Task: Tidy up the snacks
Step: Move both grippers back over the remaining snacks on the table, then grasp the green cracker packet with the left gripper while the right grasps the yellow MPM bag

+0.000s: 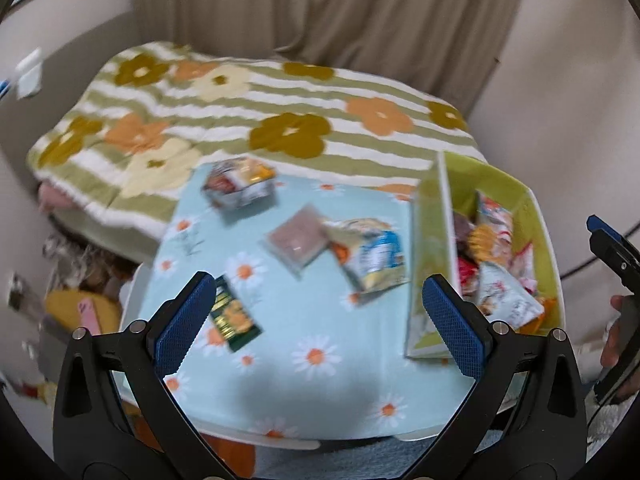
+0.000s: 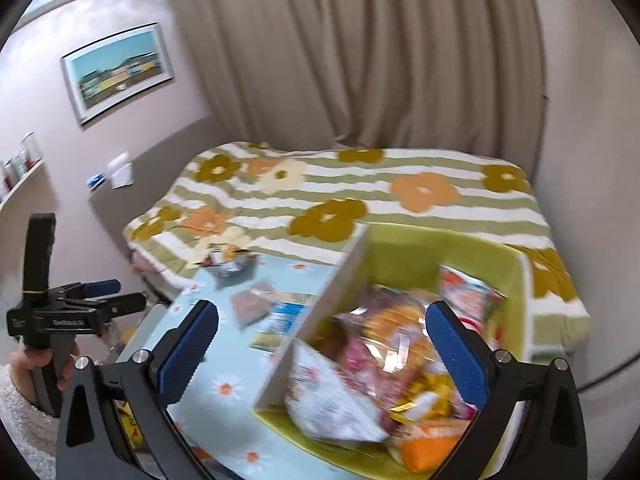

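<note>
Left gripper [image 1: 316, 312], blue-padded jaws spread wide and holding nothing, above a small table under a pale blue daisy-print cloth [image 1: 320, 380]; on the cloth lie a dark green and gold snack packet [image 1: 234, 318], a pinkish clear-wrapped square packet [image 1: 298, 238], a blue and yellow crinkled snack bag [image 1: 370, 254] and a blurred multi-pack [image 1: 240, 182]; right gripper [image 2: 322, 354], jaws likewise apart and empty, over the lime-green fabric storage box [image 2: 412, 254] heaped with bagged snacks [image 2: 384, 344]; a green-striped floral blanket [image 1: 248, 108] lies behind.
</note>
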The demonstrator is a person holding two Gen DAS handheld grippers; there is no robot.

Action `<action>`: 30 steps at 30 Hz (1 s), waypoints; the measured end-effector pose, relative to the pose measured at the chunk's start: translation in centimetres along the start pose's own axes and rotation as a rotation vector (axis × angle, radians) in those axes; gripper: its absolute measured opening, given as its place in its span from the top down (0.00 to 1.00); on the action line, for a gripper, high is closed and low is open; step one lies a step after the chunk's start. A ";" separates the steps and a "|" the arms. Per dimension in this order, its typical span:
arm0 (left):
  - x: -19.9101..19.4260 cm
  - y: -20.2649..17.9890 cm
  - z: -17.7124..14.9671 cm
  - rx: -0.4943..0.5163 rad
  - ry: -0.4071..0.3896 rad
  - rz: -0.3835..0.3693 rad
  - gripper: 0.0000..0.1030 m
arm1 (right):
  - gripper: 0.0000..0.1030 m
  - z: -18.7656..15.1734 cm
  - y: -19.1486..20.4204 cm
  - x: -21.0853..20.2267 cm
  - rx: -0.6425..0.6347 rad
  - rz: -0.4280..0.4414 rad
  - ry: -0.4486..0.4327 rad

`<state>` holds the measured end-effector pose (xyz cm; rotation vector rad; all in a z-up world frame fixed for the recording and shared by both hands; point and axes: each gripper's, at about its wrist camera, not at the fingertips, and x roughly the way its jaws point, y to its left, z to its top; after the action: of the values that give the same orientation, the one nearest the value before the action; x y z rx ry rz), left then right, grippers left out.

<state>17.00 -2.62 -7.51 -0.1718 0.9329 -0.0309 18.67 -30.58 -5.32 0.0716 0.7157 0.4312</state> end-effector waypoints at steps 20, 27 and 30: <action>10.5 11.4 -4.1 -0.290 0.191 0.091 0.01 | 0.00 0.7 8.9 16.5 -0.123 0.029 0.325; 17.1 11.6 -5.8 -0.345 0.272 0.115 0.16 | 0.00 -0.7 9.7 22.8 -0.322 -0.116 0.468; 18.9 11.7 -6.4 -0.353 0.296 0.132 0.22 | 0.00 -0.9 9.5 24.2 -0.324 -0.106 0.500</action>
<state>22.59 6.21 -28.15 -0.4407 1.2396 0.2373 30.91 -12.16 -19.00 -0.3906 1.1248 0.4632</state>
